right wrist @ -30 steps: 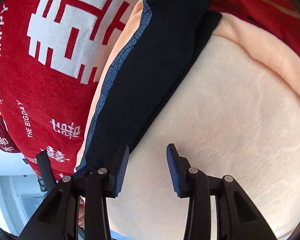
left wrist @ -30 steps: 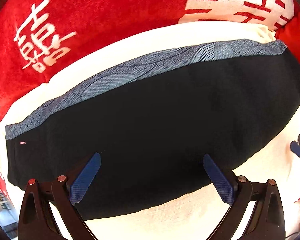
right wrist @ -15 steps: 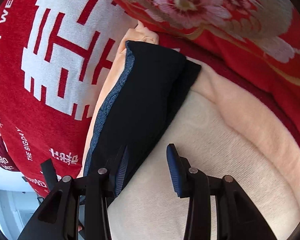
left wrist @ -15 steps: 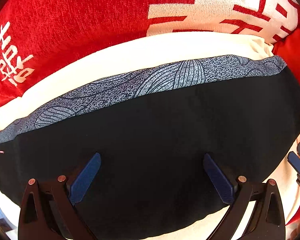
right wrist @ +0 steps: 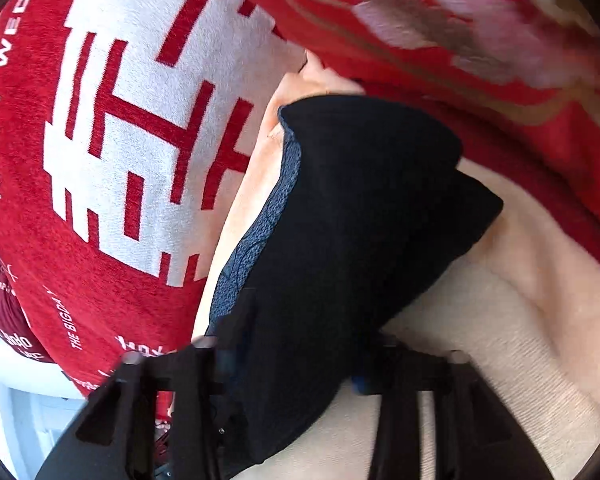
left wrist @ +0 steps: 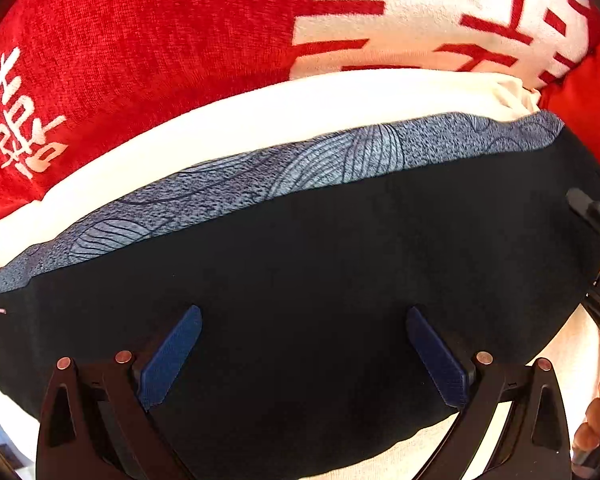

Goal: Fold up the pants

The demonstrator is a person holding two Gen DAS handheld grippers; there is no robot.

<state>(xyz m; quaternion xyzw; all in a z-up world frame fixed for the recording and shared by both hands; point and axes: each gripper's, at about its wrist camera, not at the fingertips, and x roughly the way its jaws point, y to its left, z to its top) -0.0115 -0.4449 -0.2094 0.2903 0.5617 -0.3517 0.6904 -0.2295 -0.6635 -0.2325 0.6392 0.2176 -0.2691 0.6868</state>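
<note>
The pants (left wrist: 300, 280) are black, with a blue-grey band (left wrist: 340, 160) along one edge printed in fine dark leaf-like lines. They lie on a cream blanket (left wrist: 260, 120) over a red cover (left wrist: 140, 60) bearing white characters and lettering. The red cloth (right wrist: 480, 32) beyond, blurred, seems to carry pink flowers.

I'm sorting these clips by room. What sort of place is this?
Probably a home bedroom, on a bed or sofa. The black pants lie on a soft cream blanket, with red wedding-print cushions or bedding and a red floral quilt right behind it.
</note>
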